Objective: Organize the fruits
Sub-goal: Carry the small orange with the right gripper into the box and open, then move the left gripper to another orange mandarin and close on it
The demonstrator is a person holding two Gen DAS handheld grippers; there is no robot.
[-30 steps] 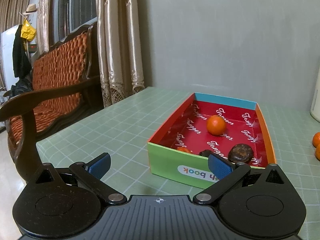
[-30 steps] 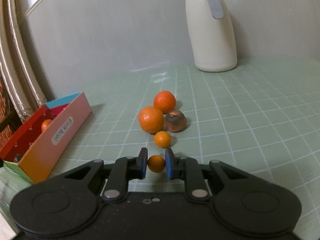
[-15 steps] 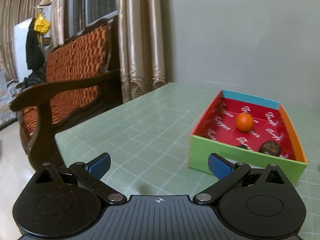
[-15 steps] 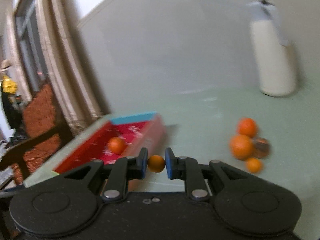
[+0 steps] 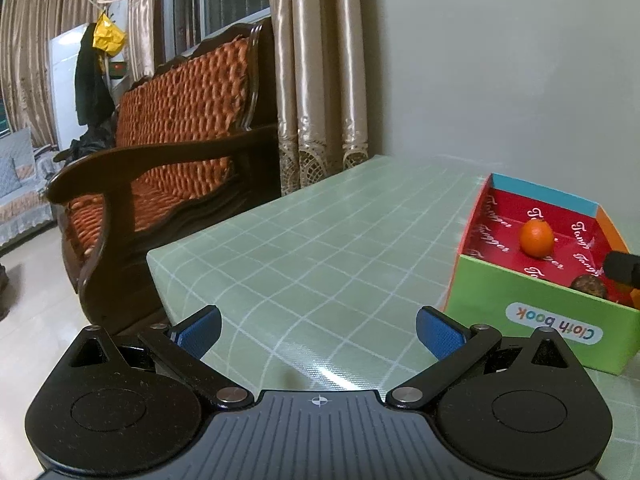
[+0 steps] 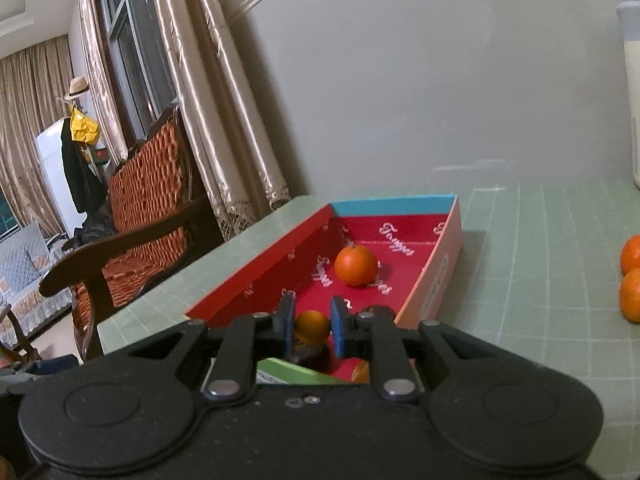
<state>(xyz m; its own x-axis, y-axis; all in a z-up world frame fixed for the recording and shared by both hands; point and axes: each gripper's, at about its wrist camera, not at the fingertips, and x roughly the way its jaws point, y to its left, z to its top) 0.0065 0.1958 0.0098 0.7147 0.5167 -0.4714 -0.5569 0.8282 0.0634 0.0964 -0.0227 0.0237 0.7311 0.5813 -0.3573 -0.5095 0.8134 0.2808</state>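
The right tongs (image 6: pixel 311 326) pinch a small round orange fruit (image 6: pixel 312 327) above the near end of the shallow cardboard box with red lining (image 6: pixel 256 280), directly over a dark brown wrinkled fruit (image 6: pixel 308 354). Released from here, I judge the small fruit could strike that dark one and bounce out over the low green wall at 6 o'clock, or roll into the larger orange (image 6: pixel 355 265) at 12 o'clock. The left tongs (image 5: pixel 319 332) hang wide and empty over the green gridded table (image 5: pixel 320 240), the box at their 3 o'clock. Two more oranges (image 6: pixel 632 276) are cut off at the right edge; the box's near corner hides behind the tongs' body.
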